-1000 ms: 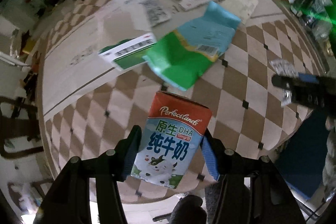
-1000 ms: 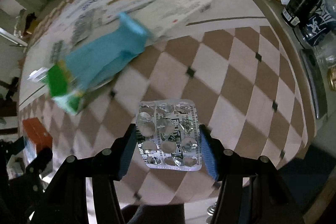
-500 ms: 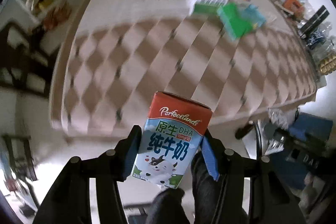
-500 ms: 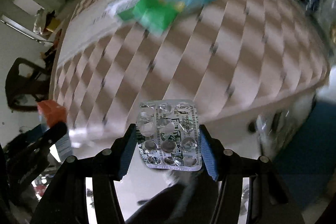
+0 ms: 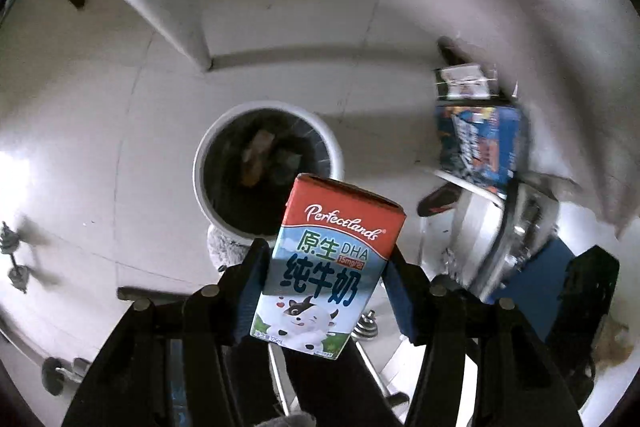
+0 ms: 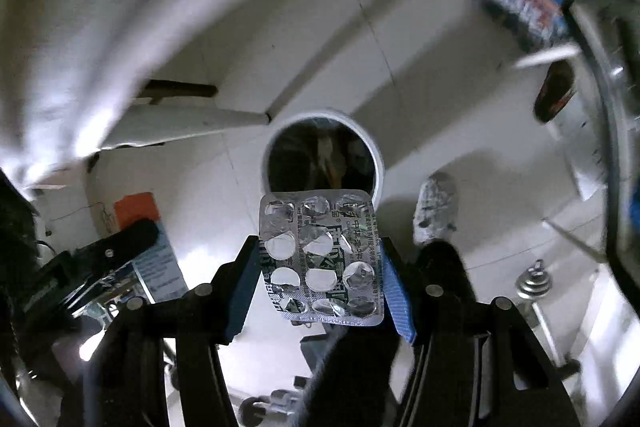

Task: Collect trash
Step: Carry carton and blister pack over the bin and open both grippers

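Observation:
My left gripper [image 5: 326, 279] is shut on a small milk carton [image 5: 332, 263] with a red top and a cartoon cow, held above the floor. A white round trash bin [image 5: 268, 167] with a black liner stands just beyond it and holds some trash. My right gripper [image 6: 320, 267] is shut on a silver pill blister pack [image 6: 320, 255], with the same bin [image 6: 322, 155] right beyond its top edge. The left gripper and its carton [image 6: 152, 259] show at the left of the right wrist view.
The floor is pale tile [image 5: 100, 147]. A blue printed box [image 5: 480, 147] sits on a metal rack at the right. A white cabinet corner [image 5: 168, 19] is behind the bin. A slippered foot [image 6: 434, 207] stands by the bin. Small dumbbells [image 5: 16, 259] lie at the left.
Both grippers have swung away from the checkered table and down toward the floor, still holding the carton and the blister pack. The trash bin has come into view below them.

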`<state>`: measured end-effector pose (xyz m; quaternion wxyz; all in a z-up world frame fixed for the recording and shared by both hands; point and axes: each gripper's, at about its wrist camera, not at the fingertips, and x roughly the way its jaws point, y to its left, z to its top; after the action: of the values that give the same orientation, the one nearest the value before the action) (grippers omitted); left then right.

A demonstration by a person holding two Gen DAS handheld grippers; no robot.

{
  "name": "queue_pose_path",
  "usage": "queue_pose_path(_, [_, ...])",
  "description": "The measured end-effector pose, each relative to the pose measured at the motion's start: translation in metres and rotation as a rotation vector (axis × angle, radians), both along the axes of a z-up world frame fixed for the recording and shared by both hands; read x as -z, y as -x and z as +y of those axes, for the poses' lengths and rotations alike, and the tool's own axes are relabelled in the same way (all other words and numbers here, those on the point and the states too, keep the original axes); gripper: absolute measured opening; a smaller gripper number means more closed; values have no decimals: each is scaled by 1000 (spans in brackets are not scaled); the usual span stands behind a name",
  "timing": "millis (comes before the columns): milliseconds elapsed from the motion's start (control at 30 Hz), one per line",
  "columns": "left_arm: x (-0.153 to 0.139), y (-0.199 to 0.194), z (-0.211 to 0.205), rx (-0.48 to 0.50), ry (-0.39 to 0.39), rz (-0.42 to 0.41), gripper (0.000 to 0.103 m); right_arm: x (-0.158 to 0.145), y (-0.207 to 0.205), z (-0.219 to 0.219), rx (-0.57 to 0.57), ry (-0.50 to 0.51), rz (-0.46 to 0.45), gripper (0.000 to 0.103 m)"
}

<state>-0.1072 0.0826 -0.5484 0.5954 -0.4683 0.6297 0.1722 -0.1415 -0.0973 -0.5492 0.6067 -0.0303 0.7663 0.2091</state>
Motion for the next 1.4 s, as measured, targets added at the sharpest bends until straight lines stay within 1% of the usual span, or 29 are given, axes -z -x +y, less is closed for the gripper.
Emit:
queue_pose_path(33, [20, -2, 1, -2, 3, 8, 55, 23, 0, 1, -1, -1, 17, 59])
queue_pose_path(67, [35, 0, 2, -3, 7, 5, 63, 39, 2, 2, -1, -8, 28, 59])
queue_pose_path(100, [48, 2, 2, -9, 7, 7, 76, 63, 2, 5, -3, -16, 39, 60])
queue_pose_path(167, [73, 7, 2, -16, -8, 25, 88, 94, 3, 11, -8, -29, 48, 60])
queue_pose_path(200, [79, 12, 0, -16, -13, 34, 93, 112, 2, 14, -12, -39, 58, 62])
queue_pose_path(233, [88, 14, 0, -14, -29, 57, 94, 129, 2, 15, -12, -50, 67, 68])
queue_pose_path(267, [89, 21, 3, -12, -51, 69, 95, 142, 1, 17, -16, -56, 75, 84])
queue_pose_path(300, [90, 24, 2, -10, -77, 76, 95, 158, 3, 20, -27, -62, 79, 96])
queue_pose_path(333, [87, 30, 3, -10, -118, 88, 95, 166, 5, 21, -44, -53, 67, 99])
queue_pose_path(367, [85, 39, 5, -8, -156, 104, 95, 172, 7, 23, -74, -28, 41, 99])
queue_pose_path(400, [81, 43, 5, 1, -204, 128, 95, 175, 9, 25, -98, -8, 19, 99])
queue_pose_path(467, [74, 51, 4, 23, -272, 158, 95, 176, 13, 27, -132, 10, -16, 99])
queue_pose_path(567, [59, 61, 3, 56, -332, 179, 95, 167, 18, 28, -180, 36, -57, 99])
queue_pose_path(700, [34, 68, -2, 106, -395, 203, 95, 149, 26, 31, -264, 139, -160, 99])
queue_pose_path(767, [25, 68, -5, 111, -407, 204, 95, 135, 29, 33, -294, 171, -198, 99])
queue_pose_path(800, [19, 68, -6, 111, -408, 199, 95, 132, 30, 35, -301, 177, -207, 99])
queue_pose_path(900, [1, 70, -11, 121, -410, 193, 95, 108, 35, 36, -321, 191, -232, 99])
queue_pose_path(1100, [-51, 77, -25, 151, -431, 175, 95, 41, 46, 36, -338, 183, -275, 99])
queue_pose_path(1233, [-96, 84, -32, 173, -438, 152, 95, -9, 55, 36, -348, 168, -290, 99])
queue_pose_path(1267, [-103, 85, -33, 177, -439, 148, 95, -20, 58, 35, -349, 164, -293, 99])
queue_pose_path(1400, [-148, 89, -35, 184, -449, 120, 95, -71, 67, 32, -352, 146, -290, 99])
